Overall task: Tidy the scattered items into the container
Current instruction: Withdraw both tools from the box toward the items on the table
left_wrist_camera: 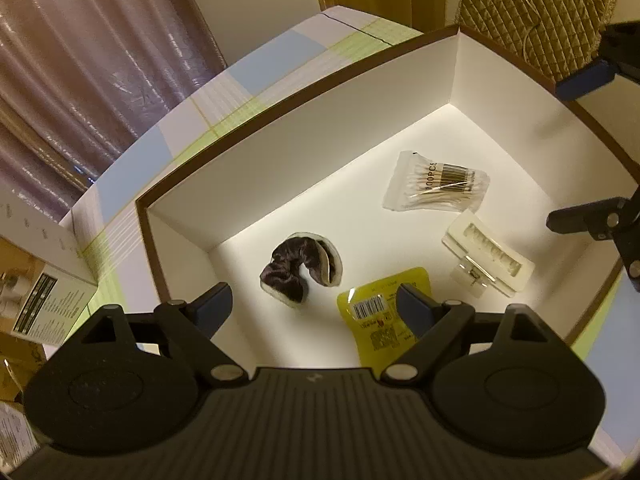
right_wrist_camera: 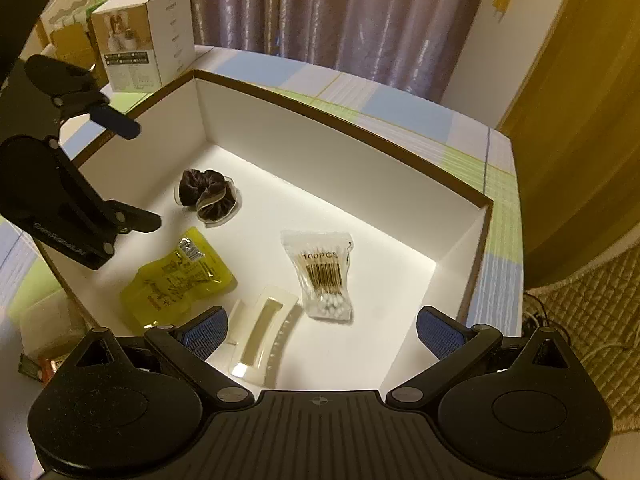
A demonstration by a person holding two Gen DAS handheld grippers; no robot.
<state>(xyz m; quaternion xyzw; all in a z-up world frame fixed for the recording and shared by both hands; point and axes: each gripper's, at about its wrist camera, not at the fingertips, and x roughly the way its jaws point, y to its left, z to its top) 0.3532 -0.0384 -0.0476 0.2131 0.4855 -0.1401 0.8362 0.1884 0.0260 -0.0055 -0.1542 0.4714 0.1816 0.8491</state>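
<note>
Both the left gripper (left_wrist_camera: pixel 314 306) and right gripper (right_wrist_camera: pixel 322 332) gape empty; hair clip (right_wrist_camera: pixel 260 336), yellow pouch (right_wrist_camera: pixel 176 280), scrunchie (right_wrist_camera: pixel 206 194) at ten o'clock and cotton swabs (right_wrist_camera: pixel 324 276) already lie in the box (right_wrist_camera: pixel 340 128); nothing visibly left.

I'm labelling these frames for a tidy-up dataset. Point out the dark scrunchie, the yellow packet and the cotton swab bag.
Dark velvet scrunchie (right_wrist_camera: pixel 206 194), right wrist view, on its gathered fabric.
Yellow plastic packet (right_wrist_camera: pixel 178 280), right wrist view, mid-face.
Clear bag of cotton swabs (left_wrist_camera: pixel 438 182), left wrist view, beside barcode.

Shiny mauve curtain (right_wrist_camera: pixel 340 12) behind a checked tablecloth (right_wrist_camera: pixel 400 116); wooden door (right_wrist_camera: pixel 580 80) right.
</note>
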